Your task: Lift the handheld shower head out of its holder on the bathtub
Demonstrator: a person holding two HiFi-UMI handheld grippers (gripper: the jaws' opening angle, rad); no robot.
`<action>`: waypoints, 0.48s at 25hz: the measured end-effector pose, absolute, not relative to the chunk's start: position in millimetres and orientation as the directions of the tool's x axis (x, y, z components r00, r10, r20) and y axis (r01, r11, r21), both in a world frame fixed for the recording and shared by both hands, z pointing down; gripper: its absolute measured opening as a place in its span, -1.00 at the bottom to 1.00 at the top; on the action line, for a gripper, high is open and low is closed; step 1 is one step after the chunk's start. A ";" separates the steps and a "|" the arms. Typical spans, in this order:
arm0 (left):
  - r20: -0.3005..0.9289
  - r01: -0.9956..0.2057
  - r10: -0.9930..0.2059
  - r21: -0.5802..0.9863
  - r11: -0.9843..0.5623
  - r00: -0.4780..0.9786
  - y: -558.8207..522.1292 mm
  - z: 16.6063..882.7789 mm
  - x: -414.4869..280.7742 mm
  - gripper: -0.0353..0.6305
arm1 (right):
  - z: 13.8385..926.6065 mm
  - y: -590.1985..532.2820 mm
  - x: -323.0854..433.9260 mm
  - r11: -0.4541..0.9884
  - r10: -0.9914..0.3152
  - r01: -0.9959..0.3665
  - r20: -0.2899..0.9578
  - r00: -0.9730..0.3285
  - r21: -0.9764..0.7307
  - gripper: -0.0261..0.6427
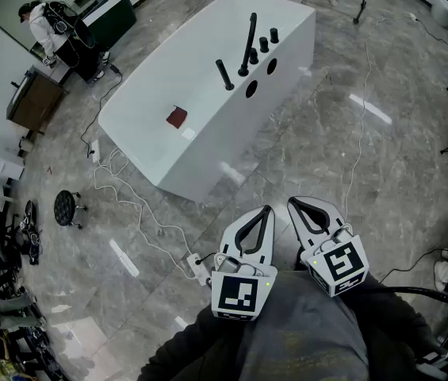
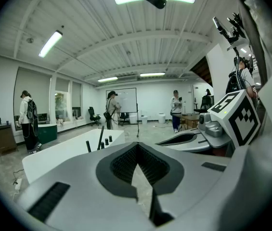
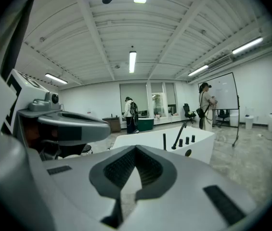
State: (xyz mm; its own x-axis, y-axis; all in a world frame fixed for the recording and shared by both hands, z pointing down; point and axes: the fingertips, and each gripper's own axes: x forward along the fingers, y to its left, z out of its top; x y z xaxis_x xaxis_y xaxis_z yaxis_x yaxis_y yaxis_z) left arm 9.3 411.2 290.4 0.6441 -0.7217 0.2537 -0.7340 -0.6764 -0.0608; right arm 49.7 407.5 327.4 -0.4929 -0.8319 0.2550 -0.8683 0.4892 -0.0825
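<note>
Bathtub [image 1: 208,153] white, on grey marble floor [image 1: 327,161].

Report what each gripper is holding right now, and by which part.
Nothing is held. The left gripper and the right gripper are both shut and empty, well short of the bathtub, whose black fittings are untouched.

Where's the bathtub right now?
Head view, upper centre: white bathtub on the grey floor, ahead of the left claw and right claw, black taps on its rim.
</note>
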 end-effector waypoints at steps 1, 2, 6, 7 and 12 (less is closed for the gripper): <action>0.256 -0.735 -0.722 -0.059 -0.676 0.643 411.6 291.4 10.7 -0.88 | 327.5 407.7 51.5 0.489 -0.832 -0.868 0.254 -0.493 -0.084 -0.91; 0.259 -0.736 -0.722 -0.057 -0.675 0.642 411.8 292.3 12.3 -0.88 | 327.6 407.9 53.3 0.489 -0.832 -0.868 0.253 -0.494 -0.086 -0.91; 0.263 -0.734 -0.718 -0.047 -0.677 0.645 411.5 295.8 21.0 -0.88 | 330.5 407.8 62.5 0.488 -0.832 -0.868 0.251 -0.494 -0.093 -0.91; 0.264 -0.733 -0.716 -0.046 -0.678 0.646 411.9 296.6 23.9 -0.88 | 330.9 408.0 65.4 0.487 -0.832 -0.868 0.250 -0.495 -0.097 -0.91; 0.266 -0.729 -0.713 -0.050 -0.682 0.649 413.0 291.3 41.4 -0.88 | 326.9 408.4 81.8 0.485 -0.834 -0.868 0.241 -0.496 -0.108 -0.91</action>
